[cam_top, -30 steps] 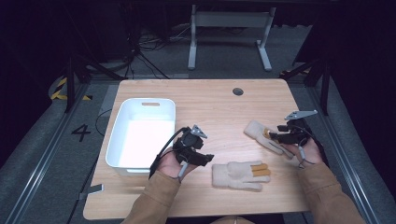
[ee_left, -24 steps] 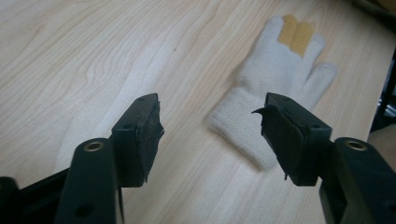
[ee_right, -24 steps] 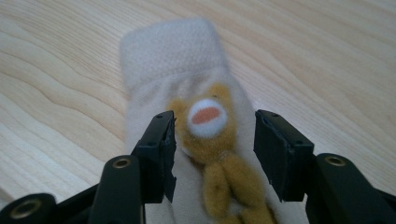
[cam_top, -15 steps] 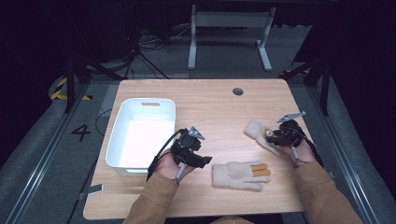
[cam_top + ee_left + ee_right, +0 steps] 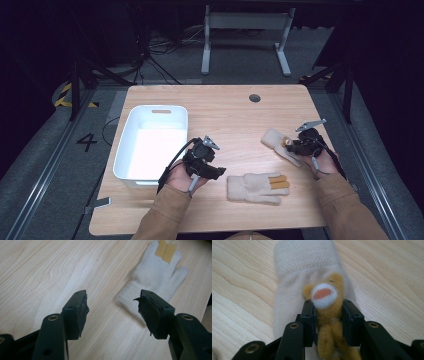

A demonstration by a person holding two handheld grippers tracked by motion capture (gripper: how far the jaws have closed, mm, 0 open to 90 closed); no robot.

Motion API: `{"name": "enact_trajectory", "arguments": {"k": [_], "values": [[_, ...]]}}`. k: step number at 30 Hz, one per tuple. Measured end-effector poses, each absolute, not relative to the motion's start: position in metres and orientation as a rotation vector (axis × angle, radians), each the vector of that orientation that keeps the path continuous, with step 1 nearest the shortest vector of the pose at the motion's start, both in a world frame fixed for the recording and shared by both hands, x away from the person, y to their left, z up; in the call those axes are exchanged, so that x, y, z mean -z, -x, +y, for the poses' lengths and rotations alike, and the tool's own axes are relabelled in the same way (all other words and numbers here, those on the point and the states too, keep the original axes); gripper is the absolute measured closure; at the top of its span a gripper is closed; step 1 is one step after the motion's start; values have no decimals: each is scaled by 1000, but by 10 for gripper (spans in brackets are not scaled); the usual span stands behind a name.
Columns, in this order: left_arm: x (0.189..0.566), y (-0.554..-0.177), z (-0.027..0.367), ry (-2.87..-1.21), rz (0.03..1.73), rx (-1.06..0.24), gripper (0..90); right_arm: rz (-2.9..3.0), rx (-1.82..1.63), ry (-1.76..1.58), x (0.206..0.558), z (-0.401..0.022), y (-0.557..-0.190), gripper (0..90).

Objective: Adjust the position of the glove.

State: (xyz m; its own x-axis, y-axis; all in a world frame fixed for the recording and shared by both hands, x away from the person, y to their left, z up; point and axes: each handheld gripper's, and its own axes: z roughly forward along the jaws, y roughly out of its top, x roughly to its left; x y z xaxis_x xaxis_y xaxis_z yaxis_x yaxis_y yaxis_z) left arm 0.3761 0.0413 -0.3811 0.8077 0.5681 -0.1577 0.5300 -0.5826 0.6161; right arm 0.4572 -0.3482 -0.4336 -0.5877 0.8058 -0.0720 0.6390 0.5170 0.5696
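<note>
My right claw (image 5: 328, 315) has just been closing, and its jaws now pinch the small brown plush bear (image 5: 325, 302) sewn on the back of the far glove (image 5: 278, 142); that glove lies flat on the worktop (image 5: 225, 110) straight ahead of the claw, its long axis running away from me toward the cuff; in the high view it sits near the worktop's right edge, slanting up and leftward from my right hand. My left claw (image 5: 112, 312) hangs half-wide and empty, jaws apart over bare wood; the near glove (image 5: 155, 282) lies ahead and to its right, cuff toward me, tan-patched fingers pointing away. The white bin (image 5: 152, 142) stands just left of my left hand; between the gloves and the bin the wood is free, so I judge a lift and carry leftward has room.
</note>
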Motion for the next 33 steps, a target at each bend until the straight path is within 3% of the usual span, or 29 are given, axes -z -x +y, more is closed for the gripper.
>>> {"name": "enact_trajectory", "arguments": {"k": [33], "values": [[377, -384, 30, -2328, 776, -41, 420, 2356, -930, -1084, 374, -367, -420, 701]]}}
